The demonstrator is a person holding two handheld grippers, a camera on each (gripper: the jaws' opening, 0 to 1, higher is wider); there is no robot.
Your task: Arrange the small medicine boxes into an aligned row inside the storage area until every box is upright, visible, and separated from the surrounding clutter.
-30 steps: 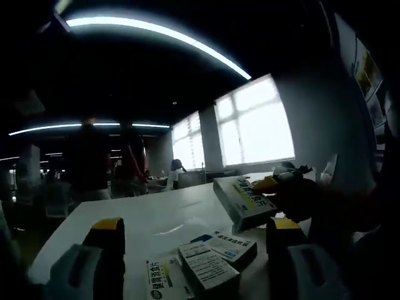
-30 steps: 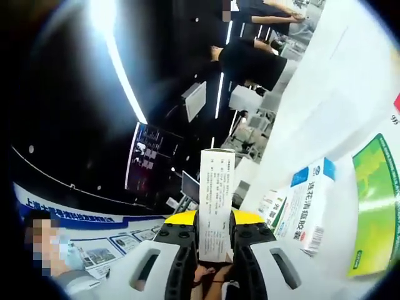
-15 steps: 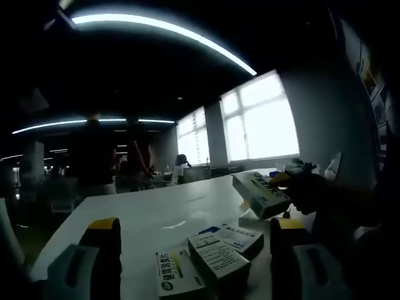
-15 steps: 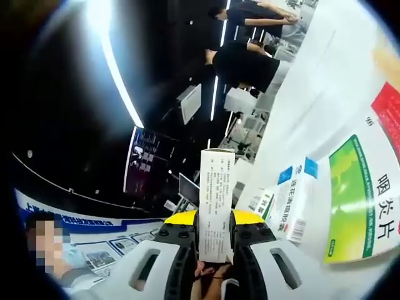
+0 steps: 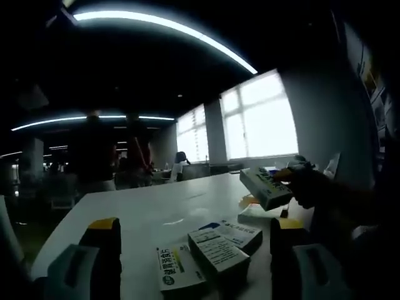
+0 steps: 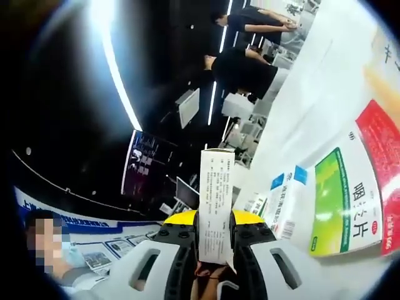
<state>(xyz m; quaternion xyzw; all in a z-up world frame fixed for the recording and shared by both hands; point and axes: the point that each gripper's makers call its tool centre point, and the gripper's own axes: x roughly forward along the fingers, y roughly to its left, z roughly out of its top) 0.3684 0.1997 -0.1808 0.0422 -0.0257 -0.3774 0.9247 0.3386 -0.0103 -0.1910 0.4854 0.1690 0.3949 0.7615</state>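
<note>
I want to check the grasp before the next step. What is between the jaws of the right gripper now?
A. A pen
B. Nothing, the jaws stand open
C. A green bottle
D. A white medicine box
D: in the right gripper view the right gripper has its jaws closed on a white medicine box with small print on its face.
</note>
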